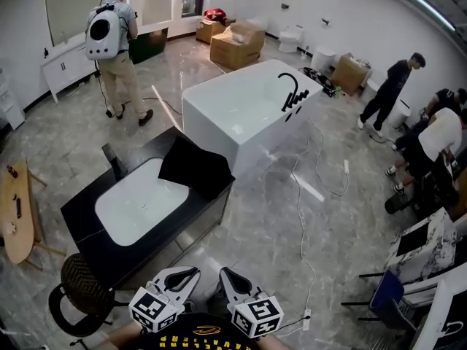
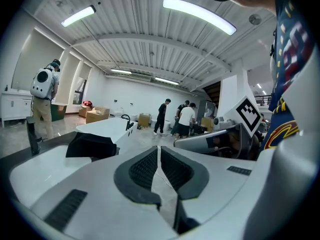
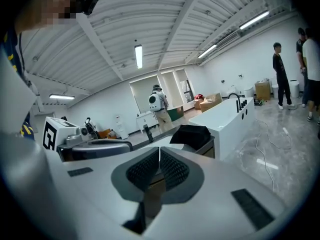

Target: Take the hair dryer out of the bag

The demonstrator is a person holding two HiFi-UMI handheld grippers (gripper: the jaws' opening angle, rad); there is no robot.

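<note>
Approach to the bag point(image 1: 195, 168), a flat black shape on the counter point(image 1: 82, 216) corner just beside the basin point(image 1: 139, 204), on its side toward the tub point(image 1: 235, 114). We hold the left gripper point(image 2: 159, 151) and right gripper point(image 3: 159, 151) side by side, well short of the basin, each with jaws closed on nothing. We judge both should open before arrival, one to steady the bag's mouth and the other to reach in. No hair dryer shows; presumably the bag hides it, and we cannot locate its opening. Basin and tub show nothing inside.
</note>
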